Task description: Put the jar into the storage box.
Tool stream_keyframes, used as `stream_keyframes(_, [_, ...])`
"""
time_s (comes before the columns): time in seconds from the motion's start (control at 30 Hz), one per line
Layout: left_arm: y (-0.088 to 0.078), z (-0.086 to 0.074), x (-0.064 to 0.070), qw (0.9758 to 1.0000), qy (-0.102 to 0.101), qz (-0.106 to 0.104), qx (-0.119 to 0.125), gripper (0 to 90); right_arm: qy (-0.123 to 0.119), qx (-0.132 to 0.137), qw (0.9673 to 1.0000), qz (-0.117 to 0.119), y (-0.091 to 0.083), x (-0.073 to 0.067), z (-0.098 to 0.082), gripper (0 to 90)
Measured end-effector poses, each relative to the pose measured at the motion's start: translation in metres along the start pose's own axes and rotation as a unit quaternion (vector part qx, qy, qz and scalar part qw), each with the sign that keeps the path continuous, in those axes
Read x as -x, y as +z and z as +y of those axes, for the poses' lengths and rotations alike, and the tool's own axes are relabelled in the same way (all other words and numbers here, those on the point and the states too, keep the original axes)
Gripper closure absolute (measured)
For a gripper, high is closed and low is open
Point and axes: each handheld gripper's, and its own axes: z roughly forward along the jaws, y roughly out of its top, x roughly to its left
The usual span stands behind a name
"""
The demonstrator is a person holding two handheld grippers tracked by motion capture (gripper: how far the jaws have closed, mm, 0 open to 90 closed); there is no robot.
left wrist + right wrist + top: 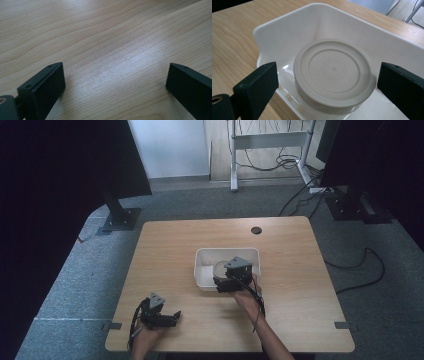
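Observation:
A white plastic tray [227, 251] stands at the middle of the wooden table [295, 280]. Inside it sits a round beige lidded container [219, 268], seen from close in the right gripper view as a ridged disc [333, 70] against the tray's wall [352, 27]. My right gripper [225, 279] hovers over the tray's near edge; it is open [328, 75], its jaws standing on either side of the container without touching it. My left gripper [172, 318] rests low near the table's front left, open [116, 72] over bare wood.
A dark cable hole [256, 230] sits near the table's far edge. Off the table, a black stand base [120, 217] is at the back left, with a white desk frame [267, 140] and loose cables [360, 270] on the carpet.

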Motion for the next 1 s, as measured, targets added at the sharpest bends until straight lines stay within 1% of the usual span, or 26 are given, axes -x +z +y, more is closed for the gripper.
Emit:
stream_keyframes(0.13, [0.0,0.0,0.0,1.0,-0.001,0.0,0.0,2.4,-0.005,0.003,1.0,0.005,-0.005,-0.001,0.001,3.4])
stream_keyframes(0.6, [0.0,0.0,0.0,1.0,0.002,0.0,-0.001,2.4,-0.007,0.011,0.9998,0.013,-0.019,0.002,-0.004,3.6])
stream_keyframes(0.73, [0.0,0.0,0.0,1.0,0.002,0.0,-0.001,2.4,-0.005,0.015,0.9998,0.013,-0.024,0.003,-0.008,3.7])
stream_keyframes(1.0, [0.0,0.0,0.0,1.0,0.002,0.0,-0.001,2.4,-0.014,0.013,0.9997,0.012,-0.034,0.006,-0.014,4.2])
